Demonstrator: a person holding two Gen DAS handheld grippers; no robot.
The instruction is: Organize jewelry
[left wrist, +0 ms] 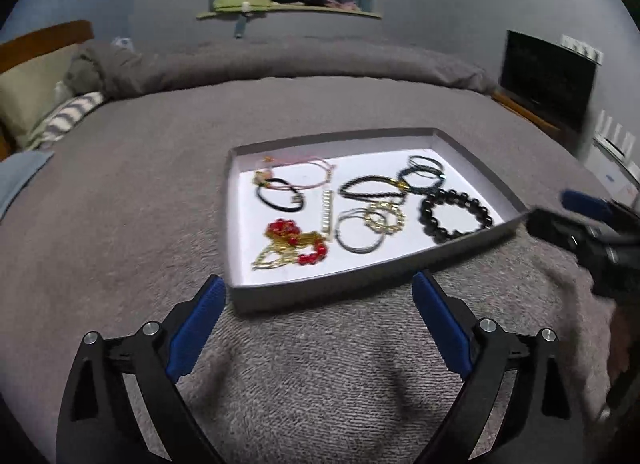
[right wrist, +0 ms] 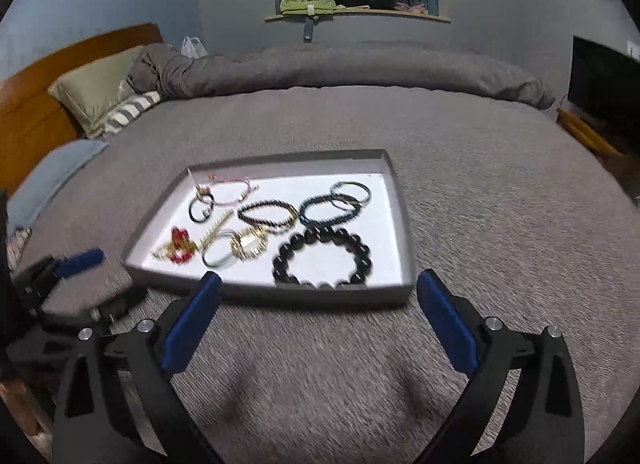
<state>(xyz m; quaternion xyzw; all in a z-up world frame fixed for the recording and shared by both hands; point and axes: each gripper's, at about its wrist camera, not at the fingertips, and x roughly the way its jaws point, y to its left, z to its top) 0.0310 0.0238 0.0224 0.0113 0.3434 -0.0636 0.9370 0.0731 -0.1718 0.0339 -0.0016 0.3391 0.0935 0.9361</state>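
A shallow grey tray [left wrist: 240, 292] with a white floor lies on the grey bed; it also shows in the right wrist view [right wrist: 408, 232]. In it lie a black bead bracelet [left wrist: 456, 214] [right wrist: 322, 260], a red and gold necklace [left wrist: 294, 244] [right wrist: 178, 248], a gold bracelet [left wrist: 384, 218] [right wrist: 248, 246], a silver bangle [left wrist: 358, 234], a dark braided bracelet [left wrist: 372, 186] [right wrist: 266, 216], blue-green bangles [left wrist: 424, 174] [right wrist: 332, 204], a pink cord bracelet [left wrist: 300, 172] and a black hair tie [left wrist: 278, 196]. My left gripper [left wrist: 320, 292] is open and empty just before the tray's near edge. My right gripper [right wrist: 318, 292] is open and empty at the tray's near edge.
The grey blanket [left wrist: 320, 364] covers the bed. Pillows [right wrist: 96, 92] and a wooden headboard [right wrist: 32, 104] are at the left. A dark TV [left wrist: 548, 76] stands at the right. A shelf [right wrist: 356, 12] with clothes hangs on the far wall.
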